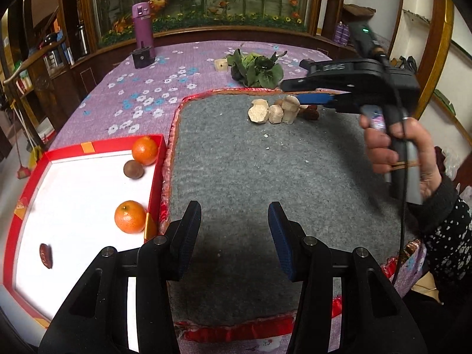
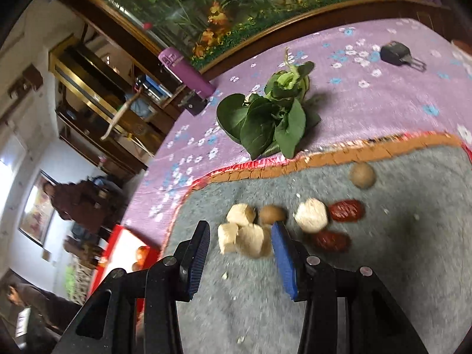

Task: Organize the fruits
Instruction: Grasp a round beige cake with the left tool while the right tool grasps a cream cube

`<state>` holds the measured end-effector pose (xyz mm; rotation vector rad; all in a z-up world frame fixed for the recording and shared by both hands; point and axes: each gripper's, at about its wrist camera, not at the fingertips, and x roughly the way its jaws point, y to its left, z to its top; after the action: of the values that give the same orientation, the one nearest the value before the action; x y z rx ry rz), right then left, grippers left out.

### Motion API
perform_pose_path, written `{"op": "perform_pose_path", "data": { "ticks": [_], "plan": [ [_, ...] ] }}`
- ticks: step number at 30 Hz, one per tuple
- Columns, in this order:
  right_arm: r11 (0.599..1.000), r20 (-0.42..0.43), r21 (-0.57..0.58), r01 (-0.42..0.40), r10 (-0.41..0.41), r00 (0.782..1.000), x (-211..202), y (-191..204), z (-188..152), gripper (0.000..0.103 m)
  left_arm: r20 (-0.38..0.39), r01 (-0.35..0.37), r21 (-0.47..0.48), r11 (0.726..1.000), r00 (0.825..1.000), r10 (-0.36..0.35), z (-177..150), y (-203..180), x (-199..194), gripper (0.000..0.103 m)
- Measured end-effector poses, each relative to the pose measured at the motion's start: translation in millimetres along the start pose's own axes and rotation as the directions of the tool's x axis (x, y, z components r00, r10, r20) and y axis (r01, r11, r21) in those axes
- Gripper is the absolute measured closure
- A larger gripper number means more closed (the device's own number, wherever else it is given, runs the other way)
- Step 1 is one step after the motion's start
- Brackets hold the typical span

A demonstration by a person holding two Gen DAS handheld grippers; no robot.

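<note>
My jaws stood wide apart on both sides, holding nothing. The left gripper [image 1: 234, 236] hovered low over the near part of the grey mat [image 1: 250, 159], with bare felt all the way ahead of it. Just to its left, the red tray [image 1: 156, 183] butted against the mat's frilled red edge; inside lay two oranges [image 1: 130, 216] — one at the far corner, one against the right wall — a brown round fruit [image 1: 133, 169] touching the far orange, and a red date [image 1: 46, 255] well apart near the front.

The right gripper [image 2: 242, 244] reached toward the far side of the mat, tilted, its blue finger [image 2: 283, 261] just beside a huddle of pale chunks [image 2: 246, 234]. Two red dates [image 2: 346, 210], and two brown fruits [image 2: 362, 175] lay close around them, near the mat's orange border. Beyond that border a bunch of greens [image 2: 271, 121] rested on the purple flowered worktop [image 2: 383, 100].
</note>
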<state>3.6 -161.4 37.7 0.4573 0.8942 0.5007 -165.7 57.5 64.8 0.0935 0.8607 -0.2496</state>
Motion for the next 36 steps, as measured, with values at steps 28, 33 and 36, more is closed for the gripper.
{"op": "perform_pose_path", "data": {
  "ticks": [28,33,36],
  "plan": [
    [0.998,-0.263,-0.065,0.018,-0.034,0.964,-40.7,-59.0,-22.7,0.076,-0.076,0.008,0.214,0.977,0.997,0.008,113.3,-39.8,124.5,0.056],
    [0.998,-0.273,-0.058,0.040,-0.054,0.960,-38.3,-61.6,-23.5,0.073,-0.110,0.037,0.242,0.970,0.994,-0.010,116.7,-42.1,140.1,0.056],
    [0.998,-0.273,-0.049,0.049,-0.061,0.960,-35.9,-63.3,-22.9,0.072,-0.127,0.060,0.253,0.966,0.992,-0.028,116.6,-43.0,149.3,0.056]
  ]
}}
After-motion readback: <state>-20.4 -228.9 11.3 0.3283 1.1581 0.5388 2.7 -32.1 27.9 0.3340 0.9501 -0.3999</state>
